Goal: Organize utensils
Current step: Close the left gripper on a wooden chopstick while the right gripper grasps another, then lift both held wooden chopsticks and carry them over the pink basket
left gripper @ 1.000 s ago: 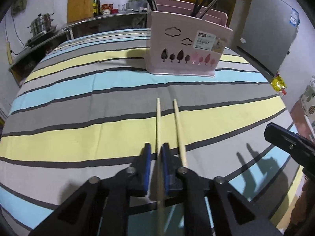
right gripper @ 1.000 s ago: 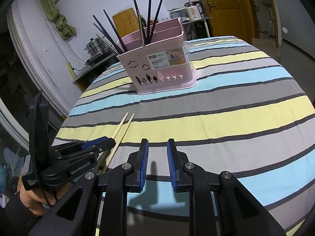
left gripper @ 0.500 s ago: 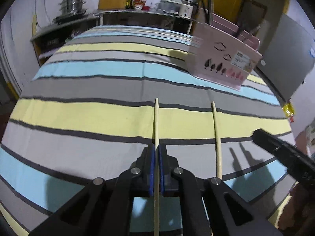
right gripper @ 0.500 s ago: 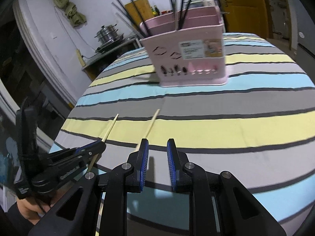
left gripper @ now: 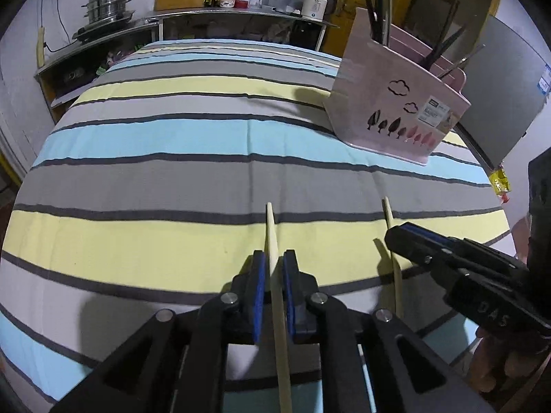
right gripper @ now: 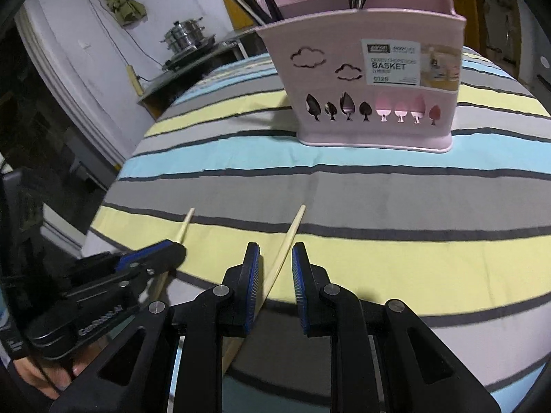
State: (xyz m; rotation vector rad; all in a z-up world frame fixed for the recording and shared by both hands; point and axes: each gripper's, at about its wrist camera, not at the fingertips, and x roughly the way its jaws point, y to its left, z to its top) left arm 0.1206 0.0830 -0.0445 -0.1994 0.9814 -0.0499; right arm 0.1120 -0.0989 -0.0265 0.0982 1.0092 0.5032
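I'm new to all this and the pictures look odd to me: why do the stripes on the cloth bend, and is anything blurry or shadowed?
Left wrist view: the fisheye lens bows the tablecloth stripes, corners go black, and the tongs cast a soft shadow on the cloth. Right wrist view: same bowing; the pink basket label reads sharp, while the dim room at the left is dark and smeared.

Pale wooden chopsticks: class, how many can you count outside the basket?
2. One pale wooden chopstick sits between the left claw fingers; the other lies on the striped cloth between the open right claw fingers. More may hide inside the pink plastic basket.
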